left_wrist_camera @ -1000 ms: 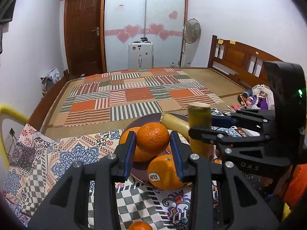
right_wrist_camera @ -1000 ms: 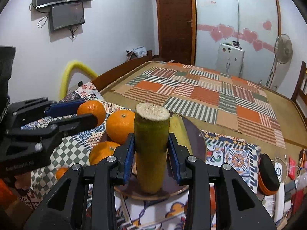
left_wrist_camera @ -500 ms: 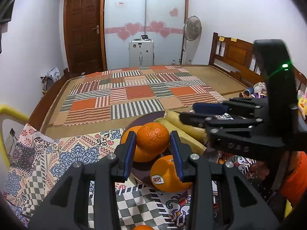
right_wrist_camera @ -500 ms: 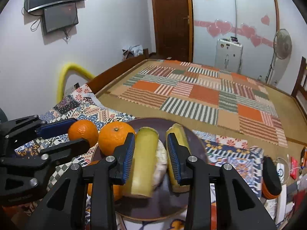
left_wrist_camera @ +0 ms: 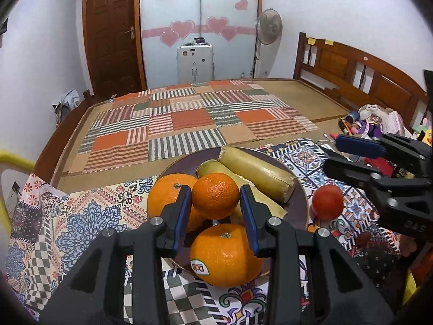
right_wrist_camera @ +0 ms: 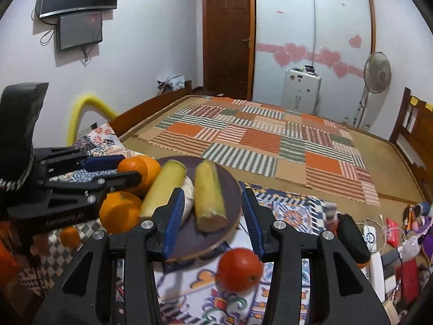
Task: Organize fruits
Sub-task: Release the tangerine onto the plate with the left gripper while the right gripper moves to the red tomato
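A dark round plate (left_wrist_camera: 299,189) (right_wrist_camera: 230,187) on the patterned cloth holds two oranges (left_wrist_camera: 224,254) (left_wrist_camera: 167,195) and two yellow-green sugarcane pieces (left_wrist_camera: 257,173) (right_wrist_camera: 208,195). My left gripper (left_wrist_camera: 215,208) is shut on a small orange (left_wrist_camera: 215,195), held above the plate; it also shows in the right wrist view (right_wrist_camera: 113,168). My right gripper (right_wrist_camera: 212,216) is open and empty, just in front of the plate. A red tomato (right_wrist_camera: 239,269) (left_wrist_camera: 327,201) lies on the cloth right of the plate, below the right gripper.
A small orange (right_wrist_camera: 69,236) lies on the cloth left of the plate. Cluttered items, cables and toys (right_wrist_camera: 389,238) sit to the right. A patchwork mat (left_wrist_camera: 186,124) covers the bed beyond. A yellow tube (right_wrist_camera: 81,111) stands at left.
My right gripper has laid the sugarcane piece down on the plate, opened, and pulled back. The left gripper still holds the small orange in place.
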The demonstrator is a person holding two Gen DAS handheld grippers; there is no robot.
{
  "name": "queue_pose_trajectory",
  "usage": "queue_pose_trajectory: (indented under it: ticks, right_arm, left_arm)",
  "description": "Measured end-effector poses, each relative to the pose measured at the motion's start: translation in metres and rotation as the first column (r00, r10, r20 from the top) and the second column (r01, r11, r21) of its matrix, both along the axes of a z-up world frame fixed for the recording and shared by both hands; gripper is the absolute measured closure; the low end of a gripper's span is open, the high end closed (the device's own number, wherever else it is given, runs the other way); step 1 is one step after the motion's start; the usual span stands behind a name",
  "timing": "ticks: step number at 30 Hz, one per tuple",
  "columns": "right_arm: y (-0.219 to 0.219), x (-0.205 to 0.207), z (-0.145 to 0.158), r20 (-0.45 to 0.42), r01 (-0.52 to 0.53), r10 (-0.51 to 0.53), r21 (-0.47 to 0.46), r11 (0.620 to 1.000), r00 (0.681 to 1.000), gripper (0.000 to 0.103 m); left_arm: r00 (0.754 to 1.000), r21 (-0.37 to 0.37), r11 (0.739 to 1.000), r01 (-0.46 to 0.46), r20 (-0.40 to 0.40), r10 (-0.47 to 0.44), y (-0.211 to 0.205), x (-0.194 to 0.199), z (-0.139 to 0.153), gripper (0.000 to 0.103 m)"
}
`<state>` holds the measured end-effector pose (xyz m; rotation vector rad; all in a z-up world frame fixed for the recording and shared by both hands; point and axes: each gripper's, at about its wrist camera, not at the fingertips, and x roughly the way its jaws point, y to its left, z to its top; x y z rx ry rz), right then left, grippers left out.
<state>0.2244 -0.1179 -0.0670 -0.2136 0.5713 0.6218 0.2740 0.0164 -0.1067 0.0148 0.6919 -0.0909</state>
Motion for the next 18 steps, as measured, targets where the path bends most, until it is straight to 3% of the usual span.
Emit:
queue_pose_trajectory:
  ticks: [4, 6, 8, 11, 15, 18]
  right_arm:
    - [-0.008, 0.000, -0.004, 0.006, 0.011, -0.011, -0.003, 1.000, 1.000, 0.059]
    - [-0.012, 0.001, -0.007, 0.002, 0.017, -0.017, -0.001, 1.000, 1.000, 0.055]
    - [-0.016, 0.001, -0.009, 0.003, 0.028, -0.028, -0.003, 1.000, 1.000, 0.054]
    - [-0.023, 0.000, -0.012, -0.004, 0.039, -0.039, -0.011, 0.999, 0.999, 0.054]
    - [-0.031, -0.004, -0.015, -0.005, 0.056, -0.056, -0.023, 0.998, 0.998, 0.041]
    - [-0.037, -0.006, -0.019, -0.010, 0.064, -0.065, -0.039, 0.997, 0.998, 0.041]
  left_arm:
    - [1.000, 0.004, 1.000, -0.001, -0.024, 0.001, -0.002, 0.005, -0.005, 0.065]
    - [1.000, 0.010, 1.000, -0.003, -0.022, 0.003, -0.003, 0.003, -0.004, 0.052]
    - [1.000, 0.022, 1.000, -0.010, 0.001, 0.010, -0.004, -0.001, -0.002, 0.048]
    - [1.000, 0.031, 1.000, -0.004, 0.016, 0.004, -0.006, -0.008, 0.003, 0.047]
    - [0.999, 0.032, 0.999, -0.013, 0.040, 0.011, 0.000, -0.023, 0.010, 0.044]
    - [0.998, 0.023, 0.999, -0.025, 0.050, 0.024, 0.008, -0.036, 0.012, 0.041]
